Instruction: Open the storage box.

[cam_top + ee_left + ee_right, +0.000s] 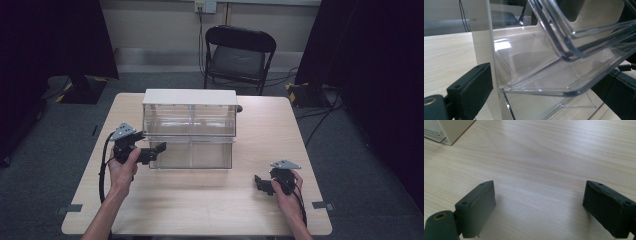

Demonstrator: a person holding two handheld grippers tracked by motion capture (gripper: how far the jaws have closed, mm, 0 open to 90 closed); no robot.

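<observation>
A drawer cabinet (190, 97) with a white frame and clear plastic drawers stands at the middle of the wooden table (200, 200). A lower clear drawer (192, 152) is pulled forward. My left gripper (157, 151) is at the cabinet's front left corner. In the left gripper view, my left gripper (549, 75) stands wide, with the white side wall (482, 45) and the tilted clear drawer's (564, 82) corner between the jaws. My right gripper (260, 184) rests low over the table at the right, away from the cabinet. My right gripper (540, 187) is open over bare wood.
A black folding chair (239, 55) stands beyond the table's far edge. Dark curtains hang at both sides, and cables lie on the grey floor. In the right gripper view the cabinet's white corner (451, 130) sits at the upper left.
</observation>
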